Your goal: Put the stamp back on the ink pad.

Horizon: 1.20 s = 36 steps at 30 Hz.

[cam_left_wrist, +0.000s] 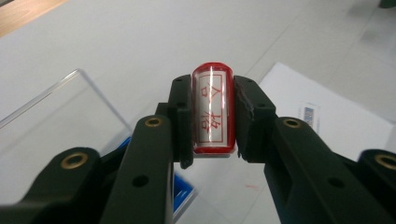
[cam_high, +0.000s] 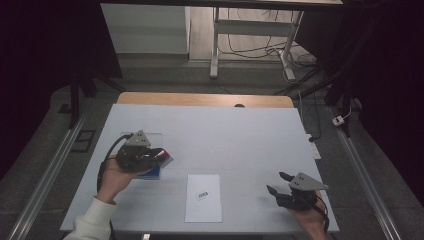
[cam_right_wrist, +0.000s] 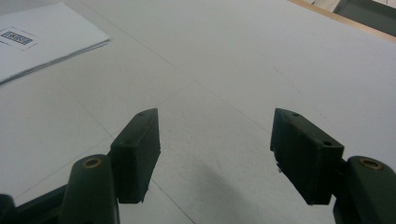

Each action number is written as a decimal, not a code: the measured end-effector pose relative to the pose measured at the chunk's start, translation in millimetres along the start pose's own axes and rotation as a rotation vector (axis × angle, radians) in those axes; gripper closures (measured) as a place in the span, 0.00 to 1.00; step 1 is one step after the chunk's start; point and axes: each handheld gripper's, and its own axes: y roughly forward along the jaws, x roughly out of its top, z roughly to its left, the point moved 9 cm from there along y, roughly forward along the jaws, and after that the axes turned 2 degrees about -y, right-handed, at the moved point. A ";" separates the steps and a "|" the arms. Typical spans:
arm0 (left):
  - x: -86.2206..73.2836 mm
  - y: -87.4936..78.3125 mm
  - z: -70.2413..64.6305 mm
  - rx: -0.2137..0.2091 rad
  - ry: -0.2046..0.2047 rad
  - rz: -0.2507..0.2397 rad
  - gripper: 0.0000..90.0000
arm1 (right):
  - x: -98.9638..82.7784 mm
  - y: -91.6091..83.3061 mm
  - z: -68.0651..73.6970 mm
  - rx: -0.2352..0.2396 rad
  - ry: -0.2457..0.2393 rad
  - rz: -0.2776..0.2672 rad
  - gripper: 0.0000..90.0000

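My left gripper (cam_left_wrist: 212, 119) is shut on a red stamp (cam_left_wrist: 212, 112) whose face, red characters on white, points at the camera. In the high view the left gripper (cam_high: 161, 154) hovers over the left part of the table with the red stamp (cam_high: 163, 154) at its tips, just above a blue ink pad (cam_high: 152, 172). A white sheet of paper (cam_high: 204, 197) with a small printed label (cam_high: 202, 195) lies at the front middle. My right gripper (cam_high: 278, 182) rests open at the front right, nothing between its jaws; the right gripper view shows the right gripper (cam_right_wrist: 215, 154) over bare table.
A clear plastic lid (cam_left_wrist: 56, 121) lies beside the blue ink pad (cam_left_wrist: 182, 191) under the left gripper. The white table top (cam_high: 230, 135) has a wooden strip along its far edge. The paper stack (cam_right_wrist: 42, 42) lies left of the right gripper.
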 end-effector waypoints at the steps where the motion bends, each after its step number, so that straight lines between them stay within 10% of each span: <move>1: -1.7 -0.3 3.1 0.009 -0.004 0.005 0.78 | 0.1 -0.1 0.1 0.000 0.000 0.000 0.36; 24: -55.9 10.1 63.7 0.184 -0.079 0.221 0.78 | -1.1 0.6 0.4 -0.003 0.000 0.010 0.36; 36: -64.8 18.8 67.6 0.172 -0.097 0.242 0.78 | -0.8 1.8 1.6 0.004 0.001 0.007 0.36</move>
